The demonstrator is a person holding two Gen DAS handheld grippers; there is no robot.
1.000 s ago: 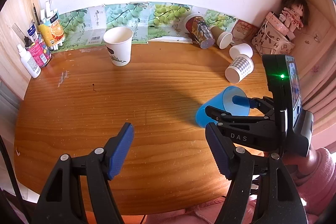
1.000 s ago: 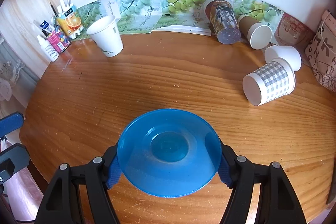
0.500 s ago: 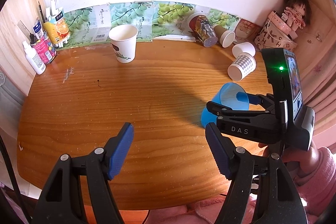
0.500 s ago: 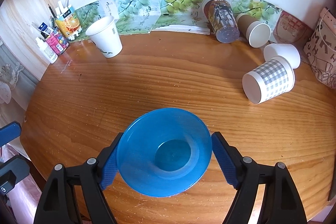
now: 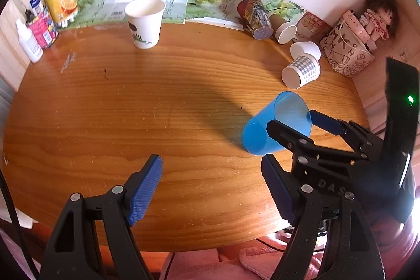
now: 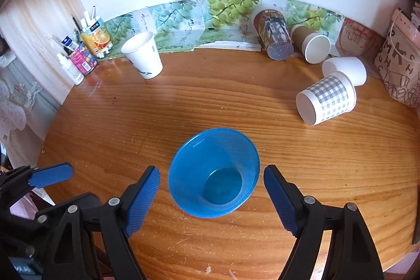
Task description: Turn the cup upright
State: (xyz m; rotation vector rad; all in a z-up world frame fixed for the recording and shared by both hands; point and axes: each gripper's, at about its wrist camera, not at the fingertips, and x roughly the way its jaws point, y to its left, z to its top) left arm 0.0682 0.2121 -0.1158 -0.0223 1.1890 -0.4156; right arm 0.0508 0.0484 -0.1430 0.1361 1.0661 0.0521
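Note:
A blue plastic cup [image 6: 214, 171] stands base down on the wooden table [image 6: 210, 101], mouth up; it also shows in the left wrist view [image 5: 273, 126]. My right gripper [image 6: 211, 197] is open, its blue pads on either side of the cup and apart from it; it also shows in the left wrist view [image 5: 302, 123]. My left gripper [image 5: 211, 188] is open and empty above the near table edge, left of the cup.
A white paper cup [image 6: 143, 58] stands upright at the back left. A checked cup [image 6: 326, 100], a white cup [image 6: 346, 70], a brown cup [image 6: 312, 43] and a printed cup [image 6: 274, 34] lie at the back right. Bottles and a carton [image 6: 84, 54] stand at the far left. A bag [image 6: 400, 70] sits at the right.
The right gripper opened and let go of the blue cup, which went from tilted toward the camera to standing on the table. The right gripper backed off slightly.

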